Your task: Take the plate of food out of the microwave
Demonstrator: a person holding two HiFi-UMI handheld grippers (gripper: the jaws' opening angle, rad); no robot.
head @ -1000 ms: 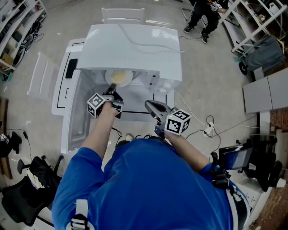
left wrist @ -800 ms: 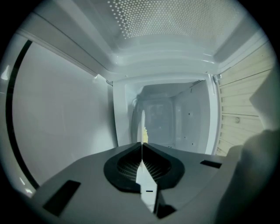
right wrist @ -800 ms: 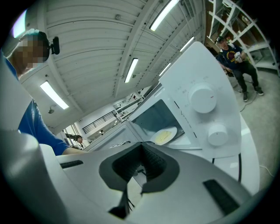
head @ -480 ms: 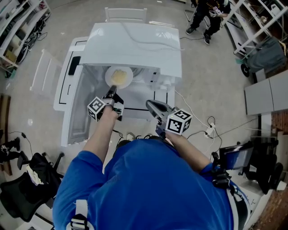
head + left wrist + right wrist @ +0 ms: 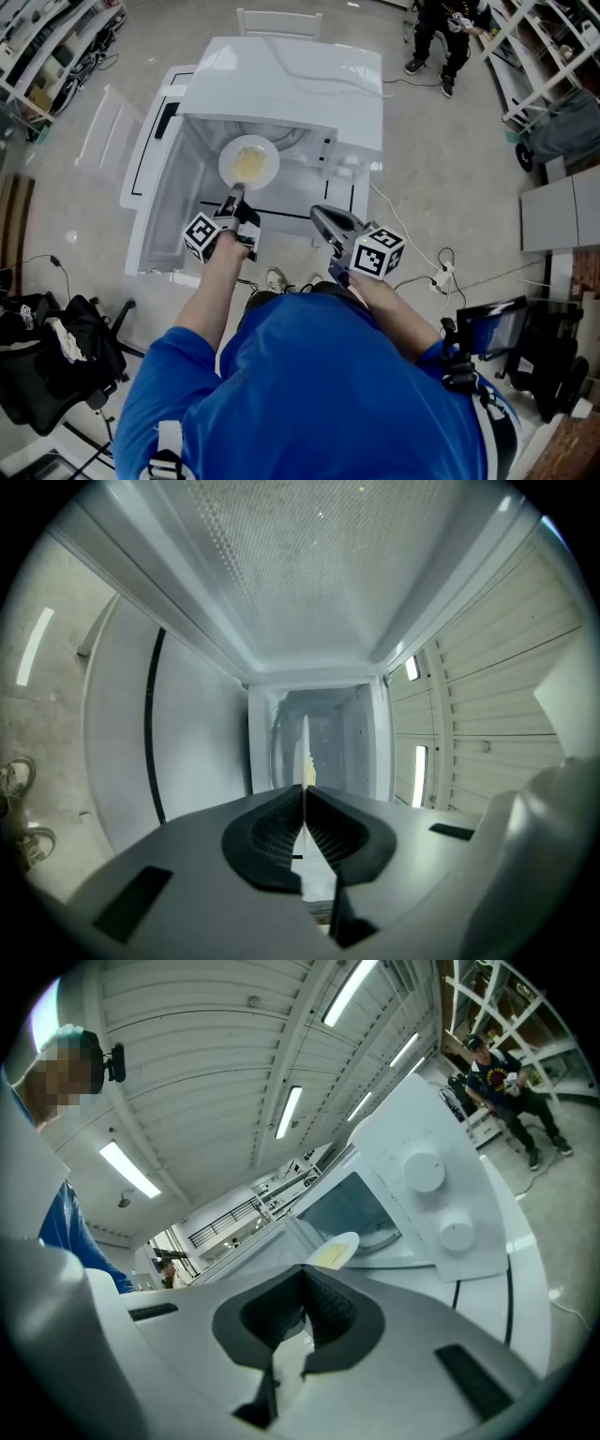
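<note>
A white plate of yellow food [image 5: 248, 161] hangs in front of the mouth of the white microwave [image 5: 291, 75]. My left gripper [image 5: 234, 193] is shut on the plate's near rim. In the left gripper view the plate [image 5: 306, 747] shows edge-on as a thin white line pinched between the black pads, and the left gripper [image 5: 304, 794] faces the microwave's cavity. My right gripper [image 5: 318, 215] hovers to the right of the plate, shut and holding nothing. The right gripper view has the right gripper [image 5: 302, 1279] aimed at the plate [image 5: 335, 1250] and the microwave's knob panel [image 5: 433, 1199].
The microwave door [image 5: 155, 178] stands swung open at the left. A white surface [image 5: 291, 202] lies under the plate and grippers. A power strip with cables [image 5: 437, 275] lies on the floor at right. A person [image 5: 441, 23] stands far behind by shelving.
The plate has come out of the microwave's cavity toward me, carried by the left gripper as it drew back. The right gripper has shifted only slightly.
</note>
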